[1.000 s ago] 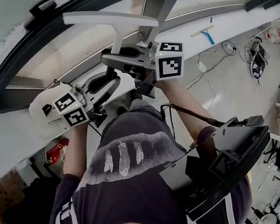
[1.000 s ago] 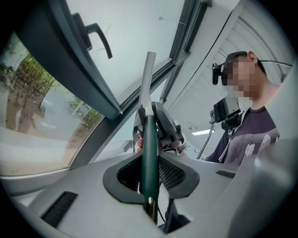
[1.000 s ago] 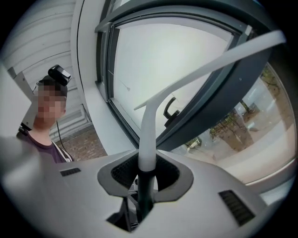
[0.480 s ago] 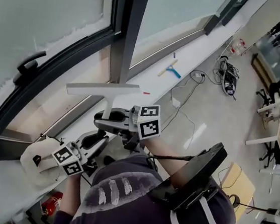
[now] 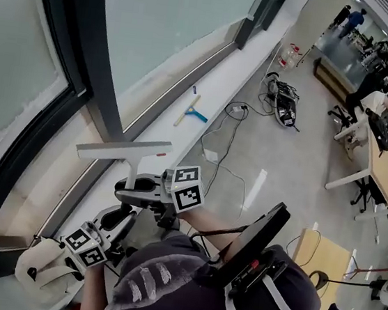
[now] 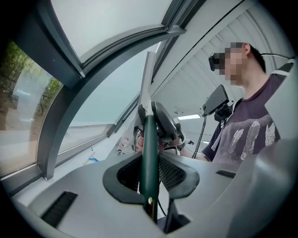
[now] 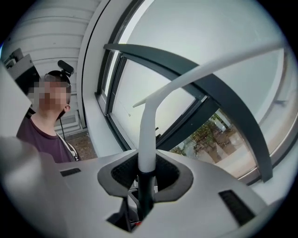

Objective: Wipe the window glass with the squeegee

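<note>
Window glass [image 5: 175, 22] near squeegee [image 5: 123, 150], handle in left gripper [image 5: 120, 222], right gripper [image 5: 136, 194]

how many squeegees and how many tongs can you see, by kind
squeegees: 2 (white squeegee held in both tongs, blue squeegee on the sill)
tongs: 2 (left tongs, right tongs)
total: 4
</note>
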Tool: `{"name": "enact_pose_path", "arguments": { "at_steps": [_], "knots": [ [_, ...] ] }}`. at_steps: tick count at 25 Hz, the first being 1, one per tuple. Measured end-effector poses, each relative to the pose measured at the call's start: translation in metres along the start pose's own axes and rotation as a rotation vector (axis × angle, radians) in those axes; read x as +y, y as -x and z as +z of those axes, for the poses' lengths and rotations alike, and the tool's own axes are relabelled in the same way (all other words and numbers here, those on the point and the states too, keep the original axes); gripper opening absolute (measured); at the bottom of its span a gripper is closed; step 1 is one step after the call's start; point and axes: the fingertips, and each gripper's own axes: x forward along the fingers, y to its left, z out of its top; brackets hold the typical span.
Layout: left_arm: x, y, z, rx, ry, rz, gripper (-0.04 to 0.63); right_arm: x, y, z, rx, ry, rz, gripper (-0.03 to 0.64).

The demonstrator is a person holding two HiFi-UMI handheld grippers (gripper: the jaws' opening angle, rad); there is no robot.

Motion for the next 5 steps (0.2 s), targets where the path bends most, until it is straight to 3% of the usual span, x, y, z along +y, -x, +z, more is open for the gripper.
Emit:
{"name": "enact_pose_path", "arguments": {
  "at_steps": [5],
  "knots": [
    [0.011, -0.071, 0.009, 0.038, 0.022, 0.007, 0.089, -0.032, 0.058, 0.04, -0.052, -0.043, 0.003, 0.081]
  ]
}}
